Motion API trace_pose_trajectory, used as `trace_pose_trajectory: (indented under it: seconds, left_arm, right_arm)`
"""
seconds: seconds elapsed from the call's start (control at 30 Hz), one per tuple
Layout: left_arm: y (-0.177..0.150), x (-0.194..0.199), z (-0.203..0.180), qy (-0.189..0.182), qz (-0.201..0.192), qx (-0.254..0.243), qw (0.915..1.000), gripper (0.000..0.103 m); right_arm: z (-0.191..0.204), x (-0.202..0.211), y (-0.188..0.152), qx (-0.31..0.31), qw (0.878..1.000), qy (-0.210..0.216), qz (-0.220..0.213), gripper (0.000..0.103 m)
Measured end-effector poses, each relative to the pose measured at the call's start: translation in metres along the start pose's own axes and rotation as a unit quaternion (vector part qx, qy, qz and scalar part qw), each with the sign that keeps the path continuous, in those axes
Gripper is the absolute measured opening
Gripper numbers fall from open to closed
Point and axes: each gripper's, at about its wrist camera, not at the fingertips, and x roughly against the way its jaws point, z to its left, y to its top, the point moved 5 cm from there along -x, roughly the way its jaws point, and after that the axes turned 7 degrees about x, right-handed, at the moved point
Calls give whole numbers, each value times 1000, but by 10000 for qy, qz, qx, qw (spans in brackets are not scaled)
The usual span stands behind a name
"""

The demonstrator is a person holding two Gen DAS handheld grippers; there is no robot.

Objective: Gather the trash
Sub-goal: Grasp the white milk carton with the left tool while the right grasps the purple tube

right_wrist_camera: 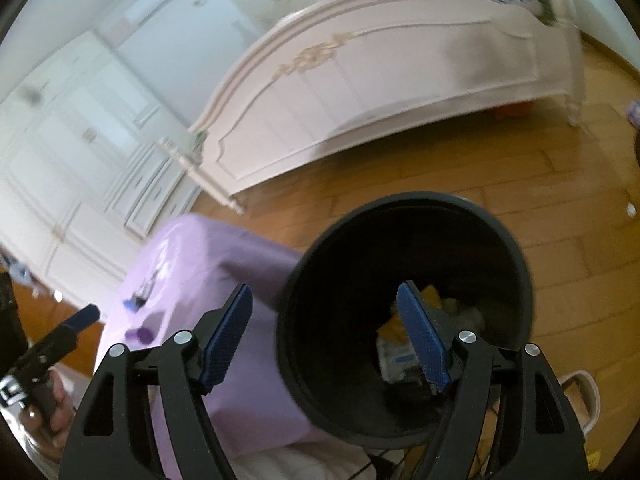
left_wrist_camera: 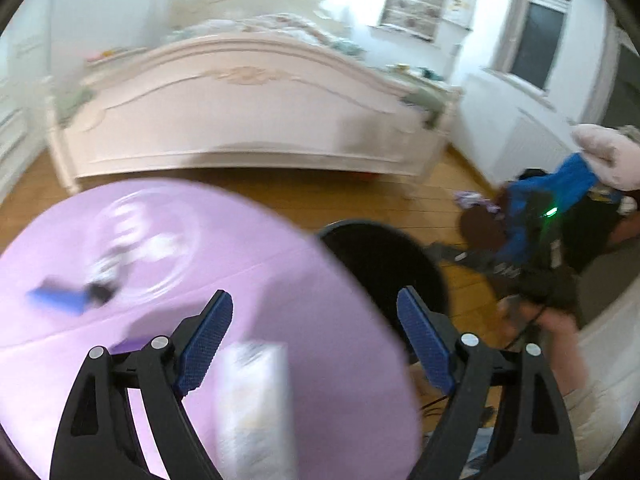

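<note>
The jaws of the left gripper (left_wrist_camera: 314,338) stood wide apart and gripped nothing; a blurred pale packet (left_wrist_camera: 256,404) lay below and between them on the purple tabletop (left_wrist_camera: 328,344), though whether it rested there or was falling could not be told; further left on the same tabletop lay a small blue thing (left_wrist_camera: 58,299) beside a dark scrap (left_wrist_camera: 102,290), both too smeared to name. The jaws of the right gripper (right_wrist_camera: 325,334) were likewise released and empty, hanging over the mouth of the black bin (right_wrist_camera: 516,264), which stood on the wooden floor (right_wrist_camera: 400,176) touching the tabletop's edge; inside it sat a white wrapper (right_wrist_camera: 394,358) and some yellow paper (right_wrist_camera: 430,296). By my judgement the work was partly done: some trash was already binned; the bits on the tabletop, and perhaps the purple litter (left_wrist_camera: 474,199) on the floor past the bin, remained to be gathered.
</note>
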Motion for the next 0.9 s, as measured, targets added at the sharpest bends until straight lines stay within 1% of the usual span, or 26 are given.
trace_pose_trajectory:
  seconds: [0.07, 0.17, 0.27, 0.37, 0.4, 0.43, 0.47, 0.5, 0.53, 0.6, 0.7, 0.77, 0.9]
  left_arm:
    - [-12, 5, 16, 207, 80, 82, 9997, 84]
    - [-32, 6, 32, 445, 239, 65, 9987, 84]
    - [-45, 3, 37, 460, 384, 30, 9982, 84]
    - [-52, -5, 35, 555, 414, -169, 9975, 83]
    - [-55, -7, 36, 650, 417, -236, 9967, 75]
    - [-58, -10, 37, 674, 458, -252, 9964, 61]
    - [-62, -12, 40, 633, 531, -225, 9963, 55]
    - [-66, -15, 45, 557, 625, -146, 9964, 46]
    - [-69, -17, 48, 530, 663, -110, 9963, 43]
    - [-73, -11, 54, 495, 562, -100, 9971, 42]
    - [-77, 3, 67, 427, 397, 100, 9982, 41]
    - [-80, 14, 80, 432, 316, 274, 9982, 41]
    - [-88, 43, 117, 558, 109, 781, 9953, 41]
  right_arm:
    - [17, -4, 1, 195, 9998, 57, 40, 75]
    - [41, -10, 0, 436, 9989, 152, 122, 75]
    - [63, -15, -2, 675, 9972, 235, 232, 75]
    - [86, -19, -6, 983, 9941, 271, 356, 75]
    - [93, -20, -8, 1086, 9929, 275, 389, 75]
    - [101, -21, -9, 1199, 9915, 285, 426, 75]
    - [107, -22, -9, 1286, 9902, 308, 453, 75]
    - [114, -22, -10, 1369, 9889, 330, 479, 75]
    - [122, -24, -9, 1496, 9868, 348, 515, 75]
    - [135, -27, -8, 1711, 9829, 377, 568, 75]
    - [164, -39, -8, 2127, 9738, 434, 684, 75]
    - [186, -49, -9, 2513, 9635, 467, 792, 75]
    - [232, -76, -17, 3302, 9373, 469, 1011, 74]
